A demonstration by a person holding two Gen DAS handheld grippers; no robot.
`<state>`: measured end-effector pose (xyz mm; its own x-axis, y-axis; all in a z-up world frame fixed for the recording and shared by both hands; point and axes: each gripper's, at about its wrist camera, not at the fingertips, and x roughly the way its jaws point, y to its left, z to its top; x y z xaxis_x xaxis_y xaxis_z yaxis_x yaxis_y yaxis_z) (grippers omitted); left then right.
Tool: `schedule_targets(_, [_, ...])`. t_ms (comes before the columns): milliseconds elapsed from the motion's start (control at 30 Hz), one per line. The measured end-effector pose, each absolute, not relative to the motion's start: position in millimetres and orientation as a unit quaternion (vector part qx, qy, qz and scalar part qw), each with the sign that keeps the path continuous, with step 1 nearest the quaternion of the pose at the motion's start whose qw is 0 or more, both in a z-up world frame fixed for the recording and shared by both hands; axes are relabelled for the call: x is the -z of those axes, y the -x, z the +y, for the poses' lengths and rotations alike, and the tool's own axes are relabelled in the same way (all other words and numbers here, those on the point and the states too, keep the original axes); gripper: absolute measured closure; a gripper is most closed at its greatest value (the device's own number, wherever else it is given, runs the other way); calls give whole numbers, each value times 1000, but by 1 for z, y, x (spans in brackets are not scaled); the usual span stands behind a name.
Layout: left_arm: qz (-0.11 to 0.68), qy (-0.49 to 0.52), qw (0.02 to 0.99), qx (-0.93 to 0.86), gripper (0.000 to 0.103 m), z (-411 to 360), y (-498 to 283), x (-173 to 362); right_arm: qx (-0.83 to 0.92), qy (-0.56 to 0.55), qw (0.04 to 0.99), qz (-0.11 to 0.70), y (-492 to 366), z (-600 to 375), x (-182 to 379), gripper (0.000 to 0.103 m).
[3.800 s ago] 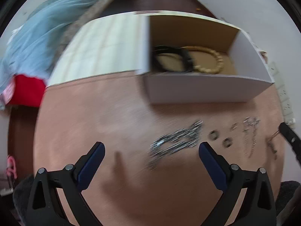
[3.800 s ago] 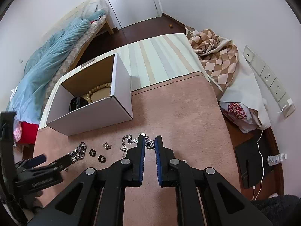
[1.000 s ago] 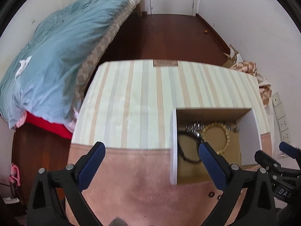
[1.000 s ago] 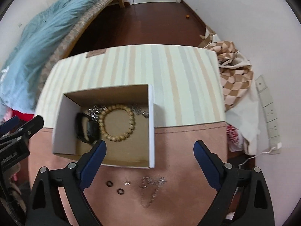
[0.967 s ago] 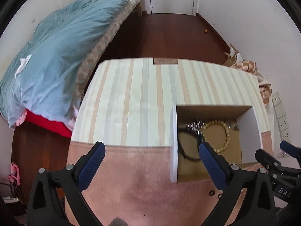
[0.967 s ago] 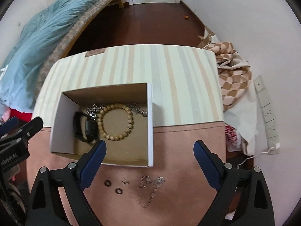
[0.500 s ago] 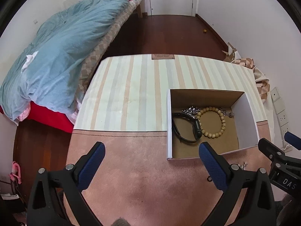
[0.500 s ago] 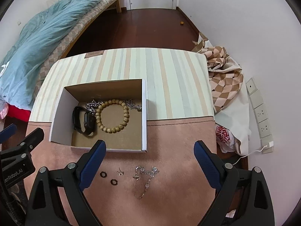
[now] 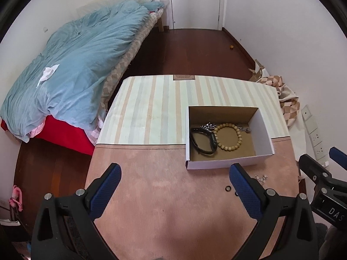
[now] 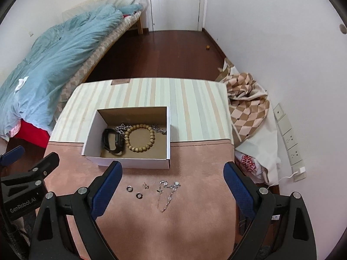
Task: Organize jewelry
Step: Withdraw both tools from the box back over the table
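Note:
An open white cardboard box [image 10: 130, 163] [image 9: 263, 127] stands on the pink table mat. Inside lie a wooden bead bracelet [image 10: 139, 137] [image 9: 229, 136], a black wristband [image 10: 111, 140] [image 9: 203, 140] and a silver chain [image 10: 121, 127] [image 9: 208, 126]. In front of the box lie two small rings [image 10: 130, 188] [image 10: 138, 195], a small earring [image 10: 145, 186] and a thin silver chain [image 10: 168, 191]. My left gripper [image 9: 174, 186] and right gripper [image 10: 172, 182] are both wide open and empty, held above the table's near side.
The mat's far half is striped [image 10: 151, 93]. A bed with a blue duvet [image 9: 71, 73] stands at the left. A checked cloth [image 10: 247, 99] and wall sockets [image 10: 288, 138] are at the right. A white door [image 10: 175, 2] is at the back.
The silver chain that lay on the mat now lies in the box. Both grippers have pulled back and tilted up, so the box sits farther off; the right gripper has opened.

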<state>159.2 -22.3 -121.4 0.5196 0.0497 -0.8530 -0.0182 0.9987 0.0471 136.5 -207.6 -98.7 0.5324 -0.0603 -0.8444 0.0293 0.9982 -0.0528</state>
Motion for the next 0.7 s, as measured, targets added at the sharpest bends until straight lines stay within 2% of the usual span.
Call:
schedule_targets(367, [474, -16, 880, -24, 1, -19, -130, 98, 6, -6, 886, 463, -102, -202, 69, 7])
schedule_targets(600, [491, -25, 869, -61, 1, -16, -126, 139, 17, -64, 864, 499, -103, -232, 124, 8])
schedule_targets(667, [506, -28, 860, -66, 1, -16, -126, 161, 23, -80, 856, 511, -102, -244, 153, 18])
schedule_targets(700, [516, -29, 853, -70, 1, -16, -126, 175, 25, -84, 849, 520, -103, -248, 166, 31])
